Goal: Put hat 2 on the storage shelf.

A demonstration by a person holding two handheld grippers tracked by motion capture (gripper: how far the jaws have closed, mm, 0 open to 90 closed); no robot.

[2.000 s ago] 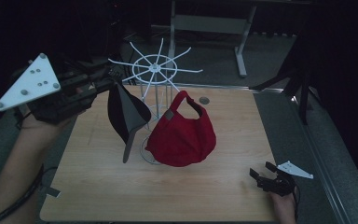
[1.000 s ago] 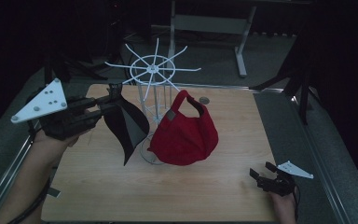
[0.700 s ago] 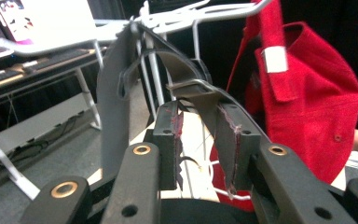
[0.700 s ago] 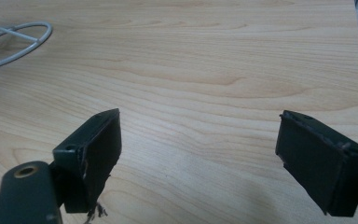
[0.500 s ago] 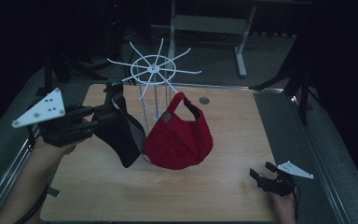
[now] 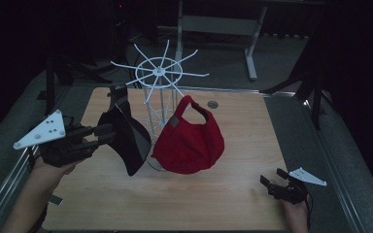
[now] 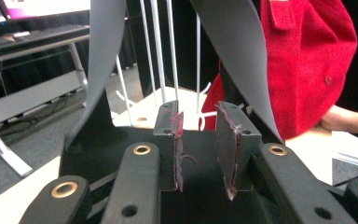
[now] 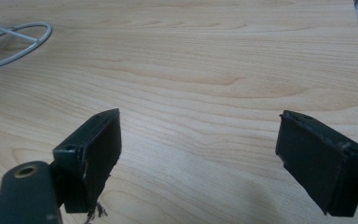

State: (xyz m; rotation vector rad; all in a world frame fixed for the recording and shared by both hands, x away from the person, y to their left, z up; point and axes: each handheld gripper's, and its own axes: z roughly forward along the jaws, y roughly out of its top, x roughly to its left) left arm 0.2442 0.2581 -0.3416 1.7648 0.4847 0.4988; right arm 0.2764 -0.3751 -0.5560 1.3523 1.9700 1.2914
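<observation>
Left gripper (image 6: 108,134) at black cap (image 6: 128,141), jaws slightly parted, just been opening, no clear clamp on cap. Right gripper (image 6: 268,183) jaws wide apart, low over table (image 6: 233,204). Black cap hangs beside white wire rack (image 6: 159,85), left of red cap (image 6: 190,141); long axis near vertical, brim tip down. Cap's top edge cut off in left gripper view.

Red cap (image 6: 189,143) against the white wire rack (image 6: 159,92), light wooden table (image 6: 243,126), grey desk frame (image 6: 218,24) behind

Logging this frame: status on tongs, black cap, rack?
Left tongs at black fabric cap, pads narrowly apart. Right tongs open, idle on wooden table. White wire rack and red cap alongside.
</observation>
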